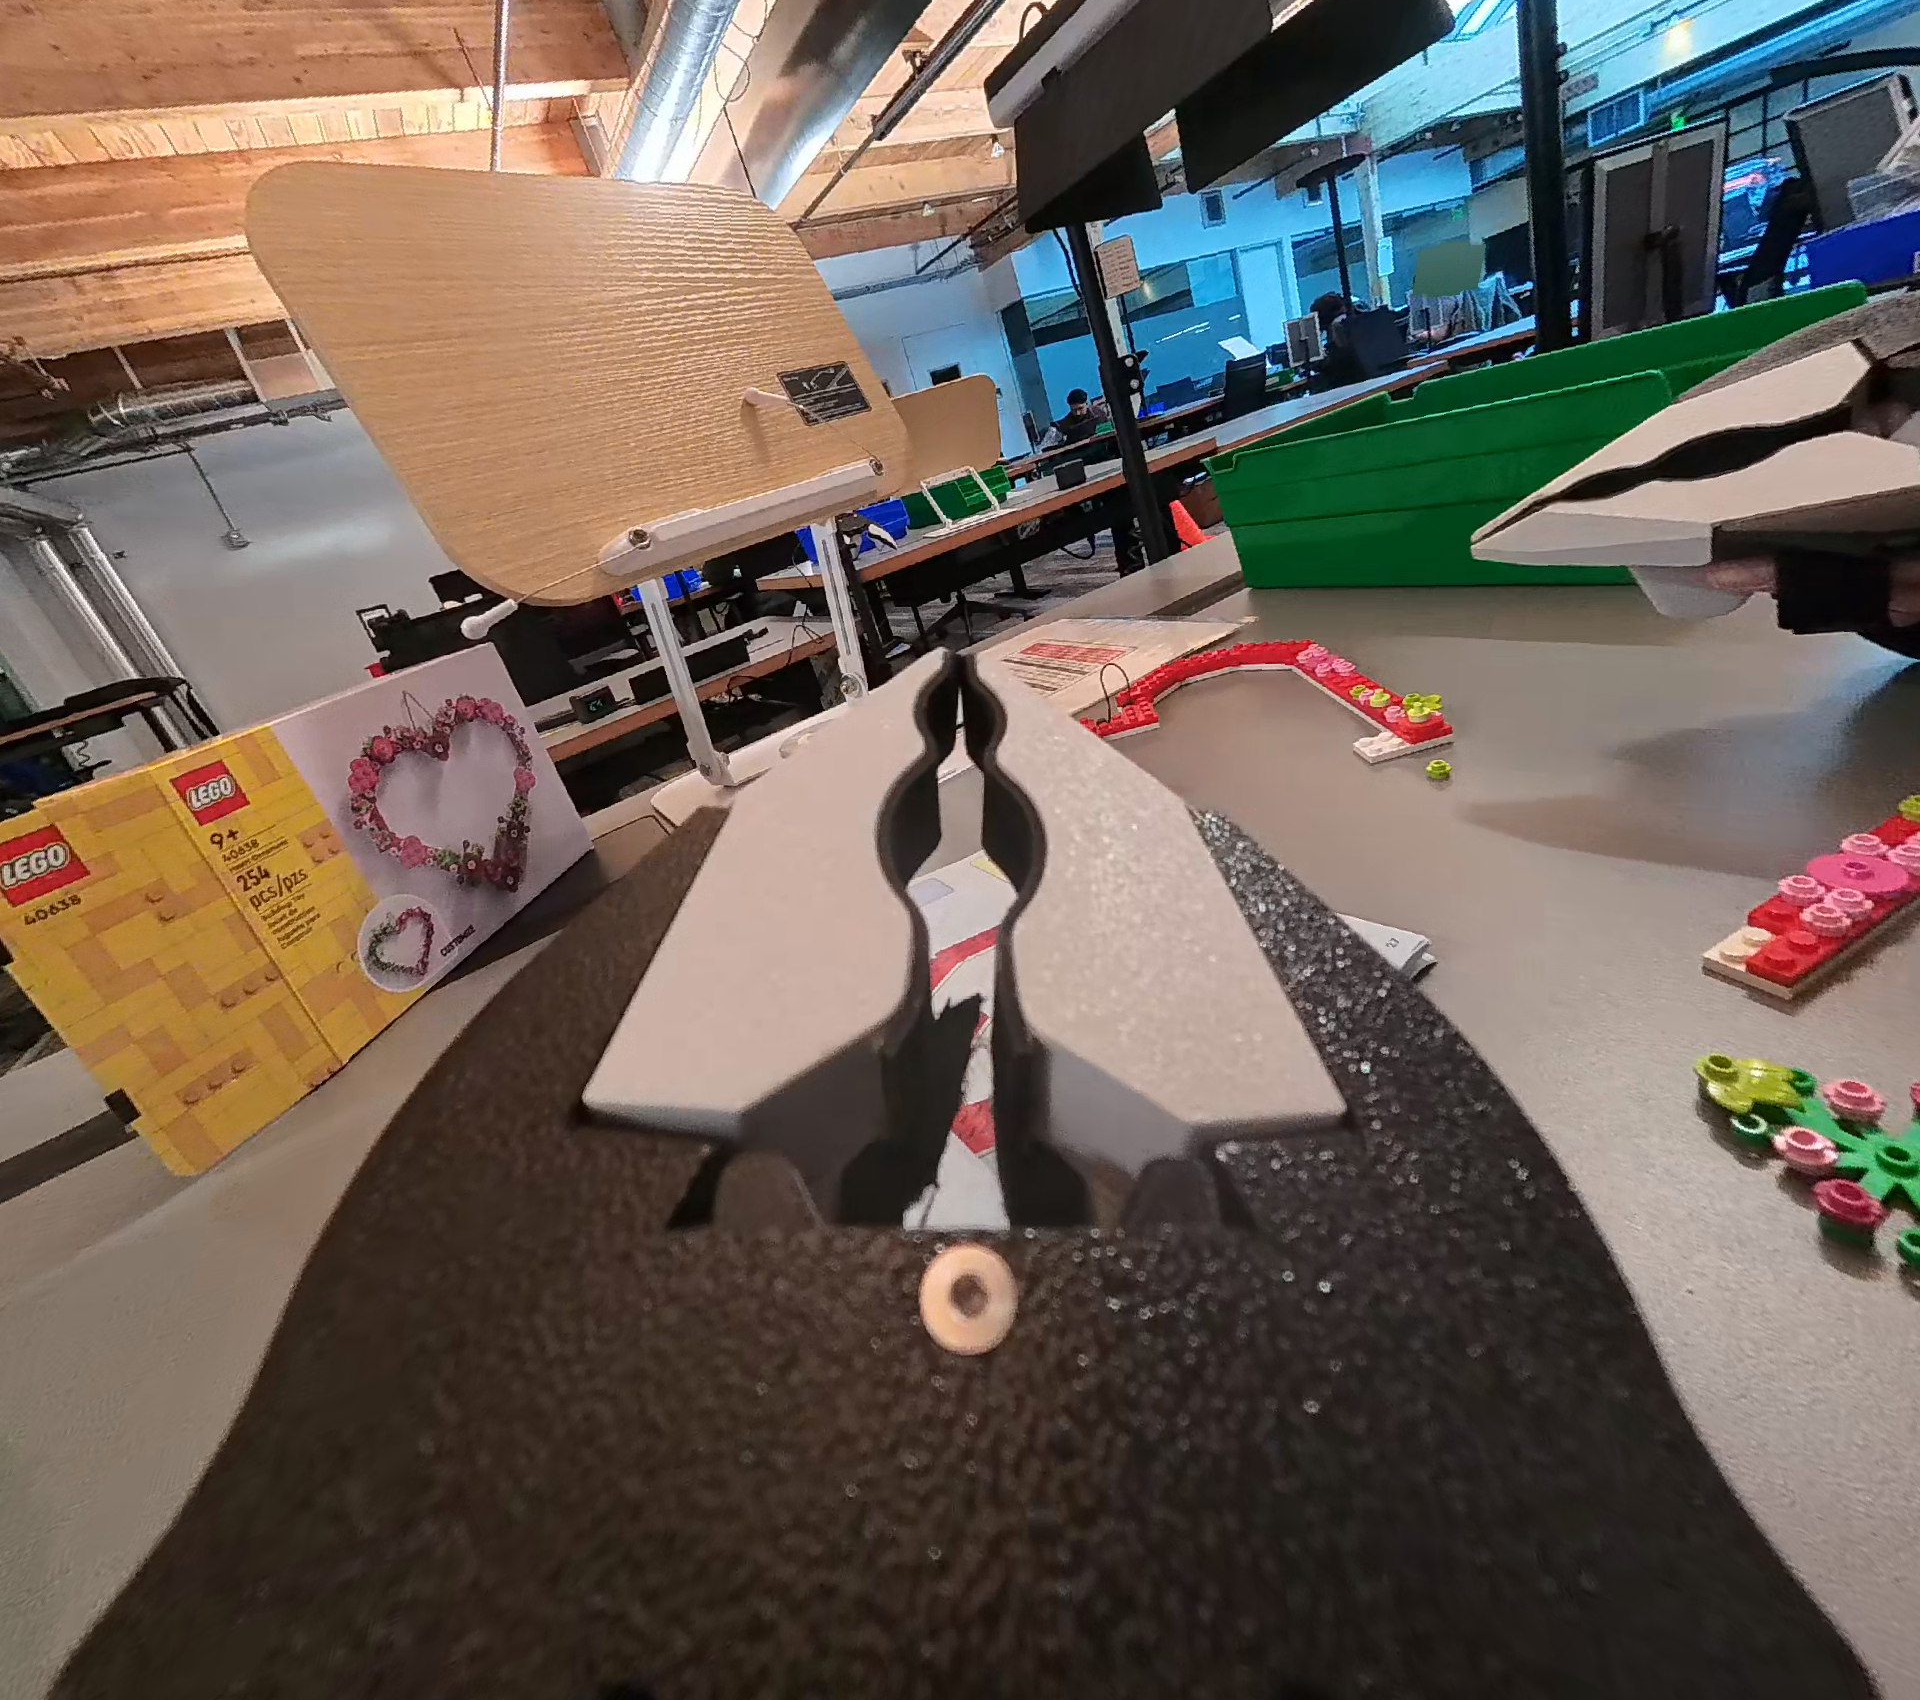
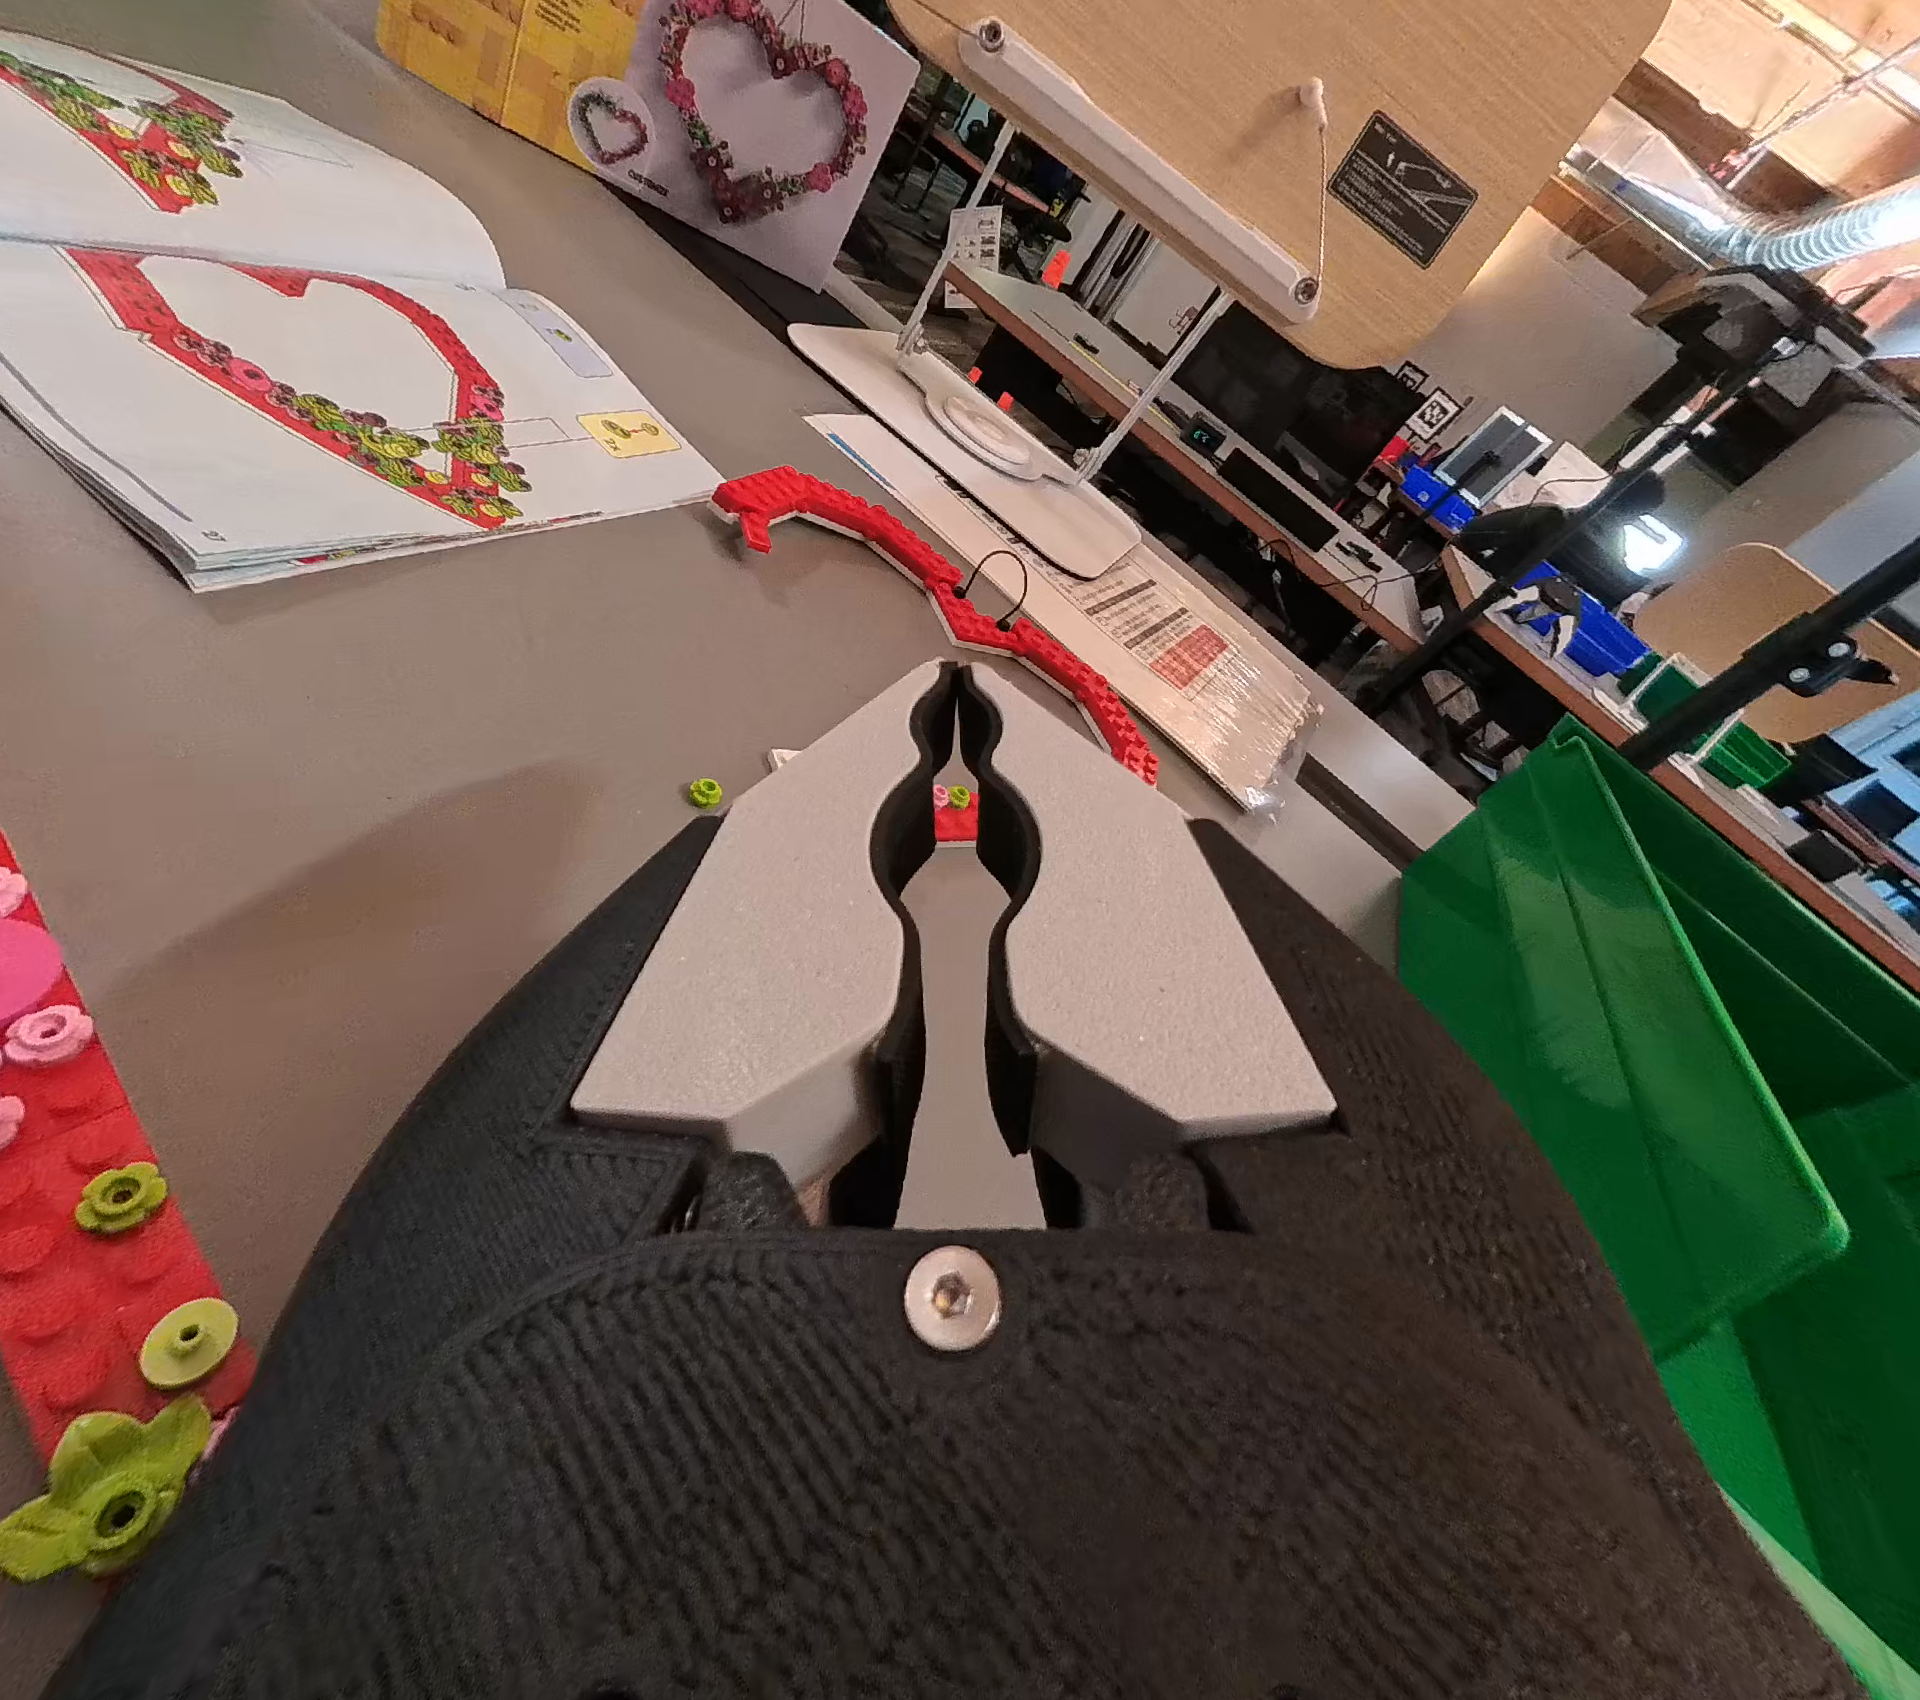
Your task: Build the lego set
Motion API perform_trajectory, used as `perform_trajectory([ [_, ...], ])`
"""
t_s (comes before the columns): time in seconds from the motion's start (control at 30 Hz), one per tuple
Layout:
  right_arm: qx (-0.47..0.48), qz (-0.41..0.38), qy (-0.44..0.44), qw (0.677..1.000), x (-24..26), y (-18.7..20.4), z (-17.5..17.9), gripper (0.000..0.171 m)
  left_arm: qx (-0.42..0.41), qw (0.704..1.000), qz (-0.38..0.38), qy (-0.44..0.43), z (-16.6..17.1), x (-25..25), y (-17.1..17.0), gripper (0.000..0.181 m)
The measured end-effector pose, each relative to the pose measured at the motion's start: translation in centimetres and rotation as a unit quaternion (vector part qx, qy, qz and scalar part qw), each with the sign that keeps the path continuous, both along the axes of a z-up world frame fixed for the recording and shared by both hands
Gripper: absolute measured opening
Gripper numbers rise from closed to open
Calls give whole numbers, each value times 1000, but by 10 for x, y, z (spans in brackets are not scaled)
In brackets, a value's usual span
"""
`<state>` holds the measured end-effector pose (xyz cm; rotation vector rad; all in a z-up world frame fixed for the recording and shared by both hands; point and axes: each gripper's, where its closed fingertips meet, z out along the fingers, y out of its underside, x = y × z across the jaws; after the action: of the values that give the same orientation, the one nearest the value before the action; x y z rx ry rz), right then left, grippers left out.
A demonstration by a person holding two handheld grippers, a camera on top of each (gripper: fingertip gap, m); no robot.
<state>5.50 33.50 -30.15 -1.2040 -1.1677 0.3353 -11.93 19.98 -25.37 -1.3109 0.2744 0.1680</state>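
Both claws pinched together and empty (tips touching), left claw (image 1: 961, 674) above the table (image 1: 1558, 819), red heart frame (image 2: 904, 554) lay flat just beyond the right claw (image 2: 958, 679), open instruction booklet (image 2: 312, 362) left of the frame.

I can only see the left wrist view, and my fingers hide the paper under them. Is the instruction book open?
Observer: Yes, the instruction booklet lies open, showing pictures of a red heart frame with flowers.
Operator: What does the wooden stand sit on?
Observer: Its white base rests on a plastic-wrapped sheet.
Operator: Is a piece between the right fingers?
Observer: No, the right gripper is shut on nothing; a loose lime stud lies just left of it.
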Motion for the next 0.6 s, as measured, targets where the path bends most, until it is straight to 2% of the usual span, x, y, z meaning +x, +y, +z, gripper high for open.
perform_trajectory([
  [0.2,-64,-13,-27,998,0,2,-12,0,-4,1000,-4,-2,-1,1,0,0],
  [0.6,-121,-9,-71,990,1,0,-24,0,-24,999,-21,28,-2,8,-1,0],
])
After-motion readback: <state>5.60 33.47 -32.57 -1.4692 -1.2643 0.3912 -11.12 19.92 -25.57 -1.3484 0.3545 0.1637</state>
